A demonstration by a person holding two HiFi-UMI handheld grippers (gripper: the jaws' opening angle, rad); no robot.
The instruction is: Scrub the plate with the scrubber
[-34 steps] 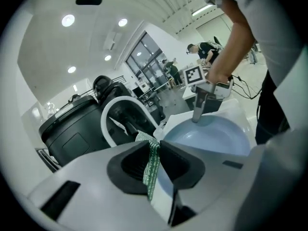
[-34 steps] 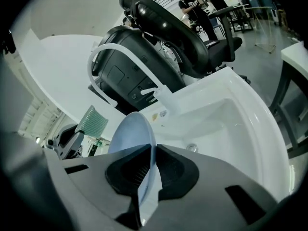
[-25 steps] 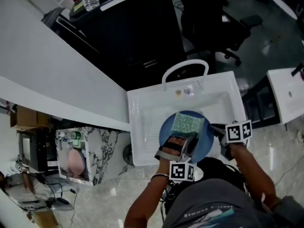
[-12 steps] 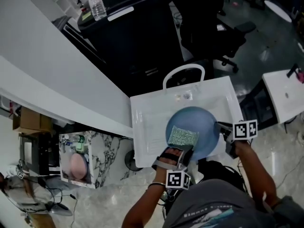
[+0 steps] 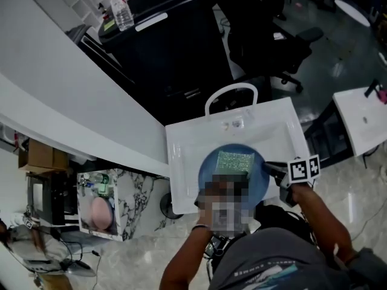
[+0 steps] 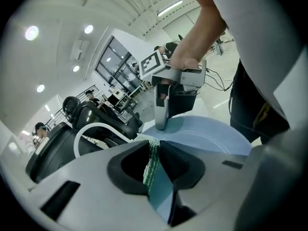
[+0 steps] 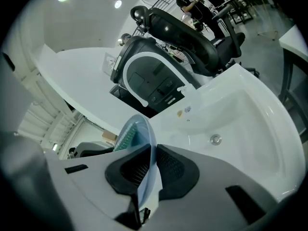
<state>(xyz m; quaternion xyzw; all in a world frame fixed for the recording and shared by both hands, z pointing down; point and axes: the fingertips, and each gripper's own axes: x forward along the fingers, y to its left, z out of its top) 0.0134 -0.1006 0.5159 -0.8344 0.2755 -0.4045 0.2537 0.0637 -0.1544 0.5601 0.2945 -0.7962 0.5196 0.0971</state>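
Note:
A round blue plate (image 5: 209,173) is held over the white sink (image 5: 181,144). My right gripper (image 5: 272,169) is shut on the plate's right rim, and in the right gripper view the rim (image 7: 142,129) runs between its pads. A green sparkly scrubber (image 5: 233,161) lies flat on the far half of the plate. In the left gripper view my left gripper (image 6: 154,166) is shut on the scrubber (image 6: 153,159), with the plate (image 6: 211,136) beyond it. In the head view a mosaic patch covers most of the left gripper.
A white arched faucet (image 5: 230,95) stands at the sink's far edge, and the drain (image 7: 215,139) sits in the basin. Behind the sink are a black desk and an office chair (image 5: 266,35). A water bottle (image 5: 123,11) stands far left. A white table (image 5: 363,119) is at the right.
The scrubber slid toward me across the plate, then back to the plate's far half. The right gripper kept hold of the rim while the plate shifted slightly.

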